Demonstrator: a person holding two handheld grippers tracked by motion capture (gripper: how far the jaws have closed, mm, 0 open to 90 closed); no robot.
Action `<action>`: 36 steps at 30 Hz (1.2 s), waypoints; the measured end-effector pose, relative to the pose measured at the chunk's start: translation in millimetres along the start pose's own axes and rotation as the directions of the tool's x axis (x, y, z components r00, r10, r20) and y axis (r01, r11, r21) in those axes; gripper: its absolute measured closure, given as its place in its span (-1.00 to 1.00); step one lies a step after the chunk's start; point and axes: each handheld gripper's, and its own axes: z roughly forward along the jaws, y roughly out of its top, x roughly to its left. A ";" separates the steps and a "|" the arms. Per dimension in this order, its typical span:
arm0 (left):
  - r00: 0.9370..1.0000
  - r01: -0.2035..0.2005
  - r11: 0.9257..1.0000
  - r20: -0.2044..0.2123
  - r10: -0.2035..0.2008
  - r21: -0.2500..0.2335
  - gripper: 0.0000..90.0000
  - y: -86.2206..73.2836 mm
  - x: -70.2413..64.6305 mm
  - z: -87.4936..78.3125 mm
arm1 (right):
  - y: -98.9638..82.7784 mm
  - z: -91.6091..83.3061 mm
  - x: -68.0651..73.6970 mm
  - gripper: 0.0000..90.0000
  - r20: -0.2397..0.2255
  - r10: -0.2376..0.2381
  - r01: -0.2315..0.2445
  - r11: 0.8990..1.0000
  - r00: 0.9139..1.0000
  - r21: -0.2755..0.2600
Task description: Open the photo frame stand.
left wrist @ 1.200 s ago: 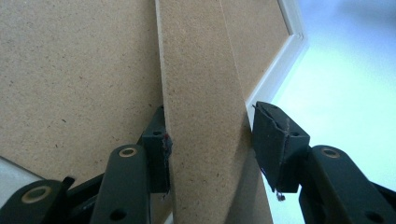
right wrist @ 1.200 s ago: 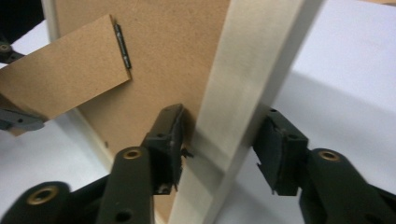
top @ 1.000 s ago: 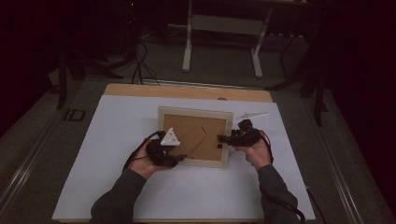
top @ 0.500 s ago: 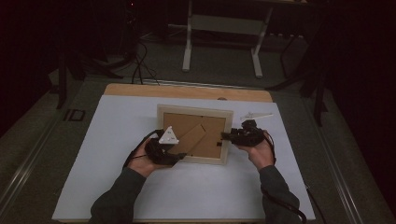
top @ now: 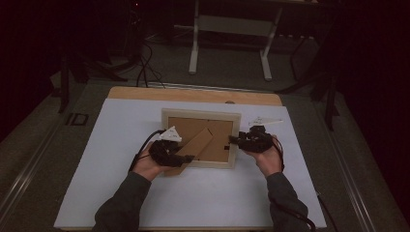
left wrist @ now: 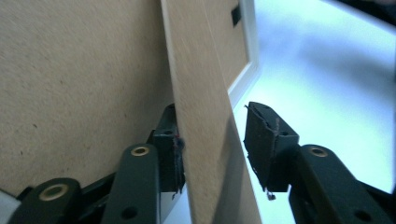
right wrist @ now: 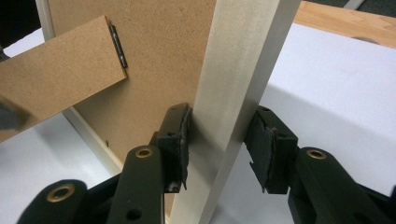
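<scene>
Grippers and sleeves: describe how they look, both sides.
Both are black. The left gripper has two black jaws with flat, worn-edged pads and brass-coloured rivets on the links; the right gripper is built the same. In the high view the left gripper carries a pale three-cornered plate, and a black cable loops beside it. The person's sleeves are dark grey.

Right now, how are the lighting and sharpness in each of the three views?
High view: dim, dark surroundings, picture frame soft but readable. Left gripper view: white table glares pale blue, backing board close and blurred. Right gripper view: evenly lit, frame rail and jaws sharp.
</scene>
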 end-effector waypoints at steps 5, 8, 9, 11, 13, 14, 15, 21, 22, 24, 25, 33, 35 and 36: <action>1.000 0.003 0.999 -0.025 -0.002 0.033 0.53 1.6 0.0 0.4 | -0.2 -0.9 1.7 0.33 0.006 -0.016 0.016 1.000 1.000 -0.012; 0.999 -0.013 0.999 -0.051 0.015 0.050 0.57 1.5 -1.5 2.2 | 0.0 -2.0 2.3 0.34 0.010 -0.019 0.019 1.000 1.000 -0.023; 0.998 -0.014 0.999 -0.058 0.017 0.051 0.59 1.5 -1.5 2.8 | 0.4 -3.2 2.7 0.35 0.011 -0.020 0.020 0.999 1.000 -0.026; 0.997 -0.016 0.998 -0.074 0.020 0.055 0.65 2.0 -1.2 3.8 | 2.2 -7.1 3.9 0.39 0.020 -0.031 0.031 0.999 0.999 -0.038; 0.995 -0.018 0.998 -0.096 0.024 0.058 0.66 3.0 -1.0 5.9 | 3.0 -8.4 4.7 0.39 0.025 -0.035 0.036 0.999 0.999 -0.036; 0.995 -0.020 0.998 -0.098 0.026 0.060 0.67 3.3 -1.0 6.2 | 4.0 -9.0 6.1 0.39 0.038 -0.051 0.053 0.998 0.998 -0.036; 0.994 -0.023 0.998 -0.104 0.030 0.063 0.67 3.8 -1.1 6.7 | 4.3 -9.2 6.5 0.39 0.042 -0.054 0.056 0.998 0.998 -0.034; 0.992 -0.029 0.997 -0.124 0.038 0.068 0.66 5.4 -0.5 8.7 | 3.7 -9.5 7.6 0.39 0.064 -0.060 0.063 0.997 0.996 -0.043; 0.991 -0.030 0.997 -0.126 0.038 0.065 0.66 5.6 -0.3 9.3 | 3.7 -9.6 7.6 0.39 0.065 -0.060 0.063 0.997 0.996 -0.044; 0.991 -0.026 0.997 -0.132 0.035 0.067 0.66 6.3 0.0 10.2 | 3.9 -9.7 8.0 0.39 0.072 -0.058 0.061 0.997 0.996 -0.045; 0.990 -0.026 0.997 -0.136 0.035 0.067 0.66 6.8 0.1 10.8 | 4.0 -9.7 8.1 0.39 0.076 -0.059 0.062 0.997 0.995 -0.046; 0.988 -0.024 0.997 -0.152 0.035 0.072 0.66 9.0 2.7 14.5 | 3.9 -10.4 8.1 0.39 0.093 -0.057 0.062 0.997 0.994 -0.050; 0.986 -0.024 0.997 -0.160 0.036 0.073 0.66 9.3 3.2 15.8 | 4.0 -10.6 8.9 0.39 0.100 -0.061 0.066 0.997 0.993 -0.049; 0.985 -0.024 0.997 -0.166 0.036 0.075 0.66 9.5 3.4 16.6 | 3.9 -10.6 9.5 0.39 0.104 -0.065 0.070 0.996 0.992 -0.050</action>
